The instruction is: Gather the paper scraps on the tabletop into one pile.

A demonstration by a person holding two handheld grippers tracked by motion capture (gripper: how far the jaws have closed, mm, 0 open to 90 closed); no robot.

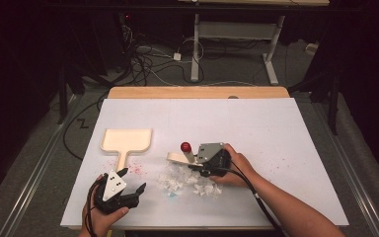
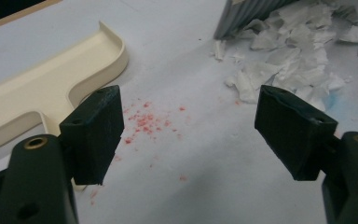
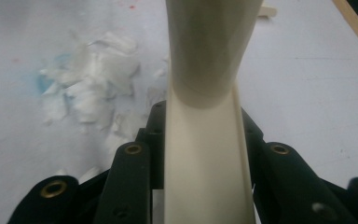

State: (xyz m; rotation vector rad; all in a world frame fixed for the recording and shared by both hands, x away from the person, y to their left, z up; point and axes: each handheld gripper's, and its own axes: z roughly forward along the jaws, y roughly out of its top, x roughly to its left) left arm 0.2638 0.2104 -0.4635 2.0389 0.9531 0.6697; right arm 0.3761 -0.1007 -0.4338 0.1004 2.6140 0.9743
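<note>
Paper scraps [image 1: 190, 180] unswept, beside dustpan [image 1: 127, 140]; right gripper [image 1: 197, 159] jaws clenched on brush [image 1: 180, 158], left gripper [image 1: 131, 185] jaws released.

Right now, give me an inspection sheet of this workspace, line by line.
Surface: white sheet over a wooden table, speckled with red crumbs.
Job's things: cream brush with red knob; cream dustpan lying flat, apart from the pile; white paper scraps heaped in the middle.
Clutter: nothing seen beyond the scraps and crumbs.
Grippers: right gripper shut on the brush handle, brush at the scraps; left gripper open, holding nothing, near the dustpan handle.
Cables: a black cable runs along the right forearm.
Surroundings: dark room, tangled floor cables, a white desk frame behind.
</note>
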